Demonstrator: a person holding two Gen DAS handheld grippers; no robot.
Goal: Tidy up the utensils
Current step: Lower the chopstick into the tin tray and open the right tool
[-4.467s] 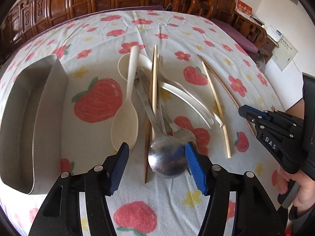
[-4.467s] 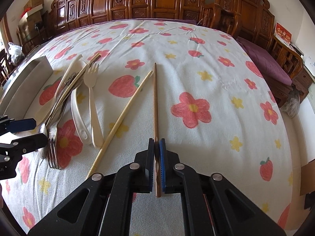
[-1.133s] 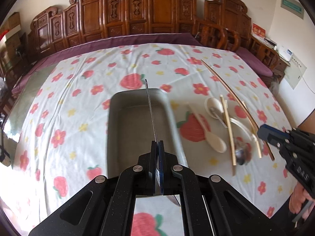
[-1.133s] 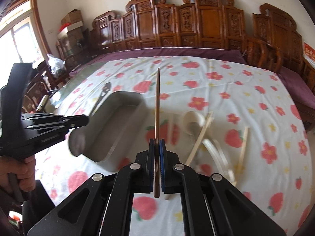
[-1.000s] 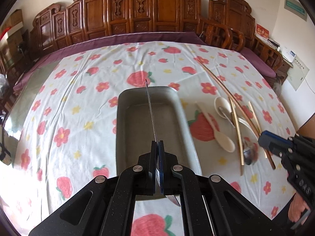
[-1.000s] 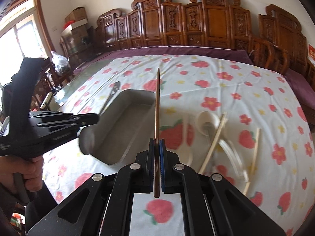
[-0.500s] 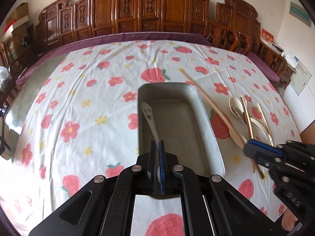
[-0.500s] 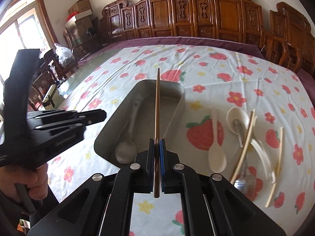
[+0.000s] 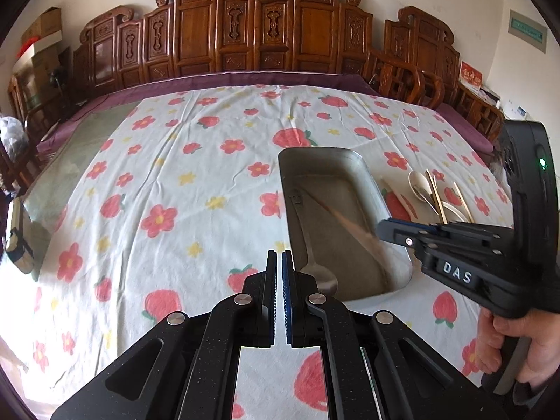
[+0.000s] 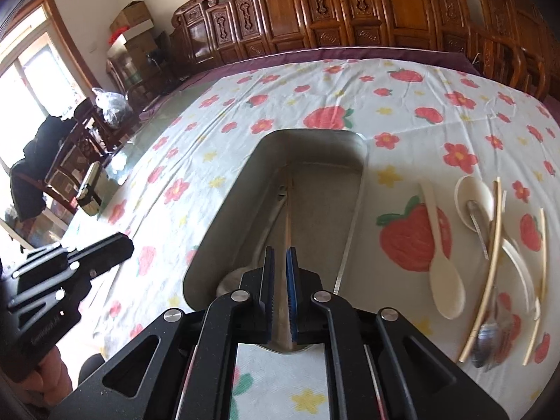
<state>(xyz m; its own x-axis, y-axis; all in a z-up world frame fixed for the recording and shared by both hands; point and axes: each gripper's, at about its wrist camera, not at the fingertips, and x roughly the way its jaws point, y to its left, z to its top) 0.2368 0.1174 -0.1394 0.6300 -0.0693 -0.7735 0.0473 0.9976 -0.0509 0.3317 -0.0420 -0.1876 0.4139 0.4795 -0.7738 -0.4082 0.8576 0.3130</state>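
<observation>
**Chopstick dropping into the tray**

Left wrist view: my left gripper (image 9: pixel 279 281) is pinched nearly shut on nothing, beside the metal tray (image 9: pixel 364 171) where the steel spoon (image 9: pixel 311 245) lies. A blurred brown chopstick (image 9: pixel 344 222) slants into the tray.

Right wrist view: my right gripper (image 10: pixel 279 280) is opening over the tray, the chopstick loose between the jaws. Next, I judge, back to the pile of utensils (image 10: pixel 490 245) on the tablecloth (image 10: pixel 402 105).

one tray (image 10: pixel 364 150), two hand-held grippers (image 9: pixel 279 262) (image 10: pixel 279 262)
</observation>
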